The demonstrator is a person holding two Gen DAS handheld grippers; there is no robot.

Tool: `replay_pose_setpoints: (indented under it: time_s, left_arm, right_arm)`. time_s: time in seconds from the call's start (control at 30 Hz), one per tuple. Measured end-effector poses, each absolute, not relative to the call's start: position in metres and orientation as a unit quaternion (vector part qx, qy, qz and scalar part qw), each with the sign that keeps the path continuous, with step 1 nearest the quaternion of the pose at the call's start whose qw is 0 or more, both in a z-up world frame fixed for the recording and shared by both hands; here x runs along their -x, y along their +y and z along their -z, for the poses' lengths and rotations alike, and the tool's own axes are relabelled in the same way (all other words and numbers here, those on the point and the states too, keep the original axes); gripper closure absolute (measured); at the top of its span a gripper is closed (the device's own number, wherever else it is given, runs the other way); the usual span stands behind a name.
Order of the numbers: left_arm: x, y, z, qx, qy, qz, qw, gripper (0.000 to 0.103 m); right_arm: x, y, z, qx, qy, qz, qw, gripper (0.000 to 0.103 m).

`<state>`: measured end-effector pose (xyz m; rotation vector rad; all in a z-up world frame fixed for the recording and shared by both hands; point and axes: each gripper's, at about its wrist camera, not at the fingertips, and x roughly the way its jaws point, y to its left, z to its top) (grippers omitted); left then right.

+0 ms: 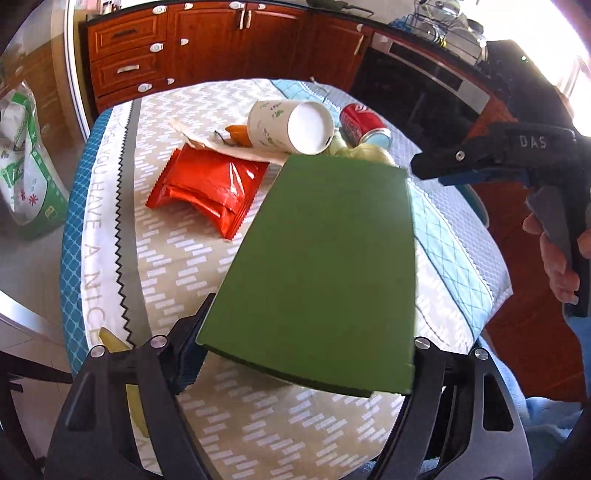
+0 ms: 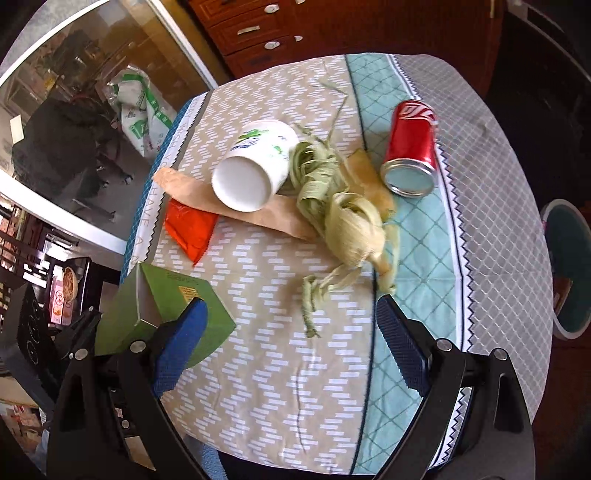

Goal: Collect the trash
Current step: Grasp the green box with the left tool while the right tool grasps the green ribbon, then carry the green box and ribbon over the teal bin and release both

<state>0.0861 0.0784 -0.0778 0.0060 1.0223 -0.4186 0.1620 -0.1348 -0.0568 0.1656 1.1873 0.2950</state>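
The left gripper (image 1: 299, 354) jaws clamp the green box (image 1: 325, 266); the right gripper (image 2: 288, 350), jaws wide and empty, must next take the corn husks (image 2: 343, 218) mid-bench.

A table (image 1: 177, 280) fills the middle of both views, covered by a cloth (image 2: 280, 369) of beige zigzag bands, a pale teal diamond stripe and a grey border, with printed lettering along its left edge. Beyond its far side stand reddish wooden cabinets (image 1: 207, 48) with metal handles. On the floor to the left lies a white and green printed bag (image 1: 26, 173). Far right, a wire dish rack (image 1: 443, 22) sits on a counter above a dark oven (image 1: 417, 92).
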Motion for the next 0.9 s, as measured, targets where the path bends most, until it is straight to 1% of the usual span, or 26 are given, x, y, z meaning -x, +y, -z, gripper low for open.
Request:
replay_pose_setpoints:
  time_s: [0.03, 0.1, 0.13, 0.17, 0.27, 0.3, 0.53, 0.57, 0.6, 0.63, 0.73, 0.9]
  left_arm:
    - [-0.087, 0.078, 0.084, -0.001, 0.489, 0.193, 0.85, 0.026]
    - [-0.087, 0.08, 0.085, 0.013, 0.484, 0.187, 0.855, 0.035]
    - [-0.087, 0.081, 0.083, 0.016, 0.479, 0.184, 0.858, 0.037]
    - [-0.087, 0.082, 0.079, 0.016, 0.473, 0.177, 0.863, 0.037]
    - [-0.094, 0.09, 0.062, 0.024, 0.46, 0.159, 0.873, 0.038]
    - [-0.096, 0.092, 0.057, 0.028, 0.457, 0.156, 0.875, 0.038]
    - [-0.111, 0.095, 0.041, 0.039, 0.458, 0.14, 0.877, 0.037]
    - [-0.113, 0.094, 0.041, 0.041, 0.459, 0.139, 0.877, 0.037]
    - [-0.115, 0.094, 0.041, 0.044, 0.46, 0.138, 0.876, 0.037]
    - [-0.117, 0.093, 0.041, 0.046, 0.461, 0.137, 0.876, 0.037]
    - [-0.12, 0.089, 0.04, 0.052, 0.463, 0.135, 0.874, 0.037]
    - [-0.121, 0.078, 0.029, 0.046, 0.456, 0.144, 0.877, 0.037]
  right_arm:
    - [-0.163, -0.142, 0.06, -0.082, 0.557, -0.13, 0.816, 0.015]
    - [-0.166, -0.155, 0.07, -0.089, 0.562, -0.113, 0.815, 0.015]
    - [-0.167, -0.158, 0.074, -0.093, 0.563, -0.109, 0.814, 0.016]
    - [-0.169, -0.161, 0.078, -0.099, 0.563, -0.107, 0.813, 0.021]
    - [-0.178, -0.162, 0.085, -0.104, 0.558, -0.103, 0.817, 0.029]
    - [-0.183, -0.162, 0.087, -0.105, 0.556, -0.102, 0.818, 0.03]
    - [-0.214, -0.148, 0.101, -0.096, 0.555, -0.109, 0.819, 0.031]
    - [-0.216, -0.147, 0.103, -0.092, 0.556, -0.111, 0.818, 0.034]
    - [-0.216, -0.146, 0.105, -0.091, 0.557, -0.115, 0.817, 0.041]
    - [-0.216, -0.145, 0.106, -0.091, 0.56, -0.121, 0.815, 0.064]
    - [-0.207, -0.147, 0.099, -0.08, 0.549, -0.122, 0.823, 0.068]
    - [-0.182, -0.169, 0.08, -0.1, 0.538, -0.134, 0.826, 0.069]
